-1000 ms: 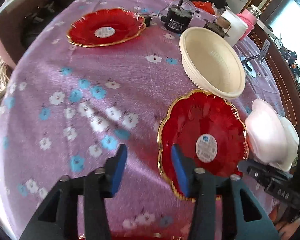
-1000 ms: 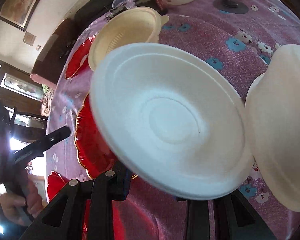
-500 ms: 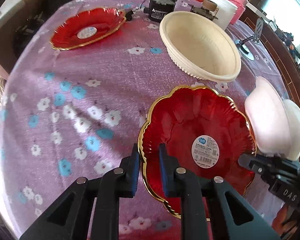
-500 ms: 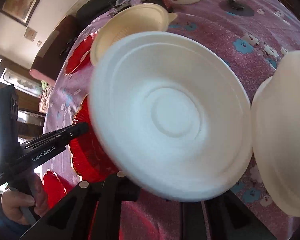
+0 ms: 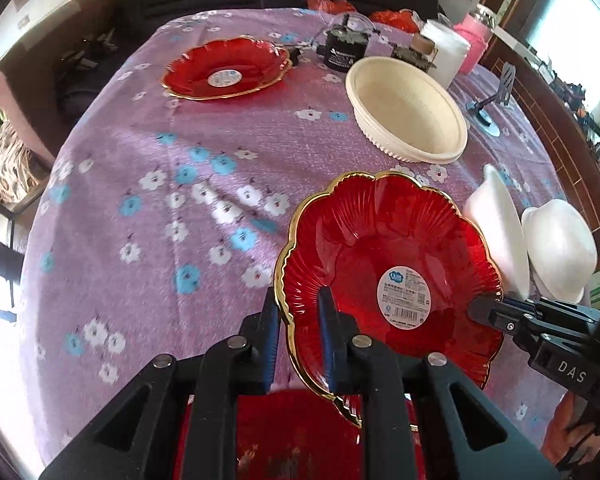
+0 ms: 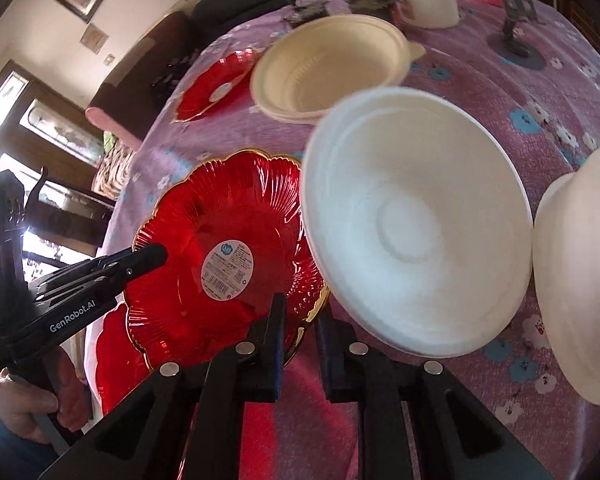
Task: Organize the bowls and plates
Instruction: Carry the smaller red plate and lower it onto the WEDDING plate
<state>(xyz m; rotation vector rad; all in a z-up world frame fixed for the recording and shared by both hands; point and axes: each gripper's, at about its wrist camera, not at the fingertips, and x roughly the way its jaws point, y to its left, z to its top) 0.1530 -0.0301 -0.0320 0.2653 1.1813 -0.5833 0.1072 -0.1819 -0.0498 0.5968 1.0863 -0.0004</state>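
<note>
Purple flowered cloth is covering the counter [image 5: 204, 152], which is filling both views, with a dark sofa lying beyond its far edge.

Ahead and to the right of the left gripper [image 5: 298, 344], a cream ribbed bowl [image 5: 408, 108] is sitting upright on the cloth. Just in front of those fingers, the red plate [image 5: 388, 276] is tilting up off the counter; it is translucent red glass with a scalloped gold rim, radiating ribs and a round white barcode label at its centre. The left fingers are closing on its near rim, one inside and one outside. A second red plate [image 5: 228, 68] is lying flat far ahead to the left, and a third red plate [image 5: 300, 432] is showing under the fingers.

The right gripper [image 6: 300, 344] is pinching the near rim of a white bowl [image 6: 416, 224], plain and matte with a raised ring in its base, tipping steeply with its inside facing the camera. Another white bowl [image 6: 580, 276] is resting upside down just to the right of it.

Only the right wrist view is showing the white bowl's interior and the person's left hand [image 6: 28, 404] on the handle. Only the left wrist view is showing the third plate clearly, plus a black canister [image 5: 346, 50] and a pink jar [image 5: 474, 38] at the far edge.
</note>
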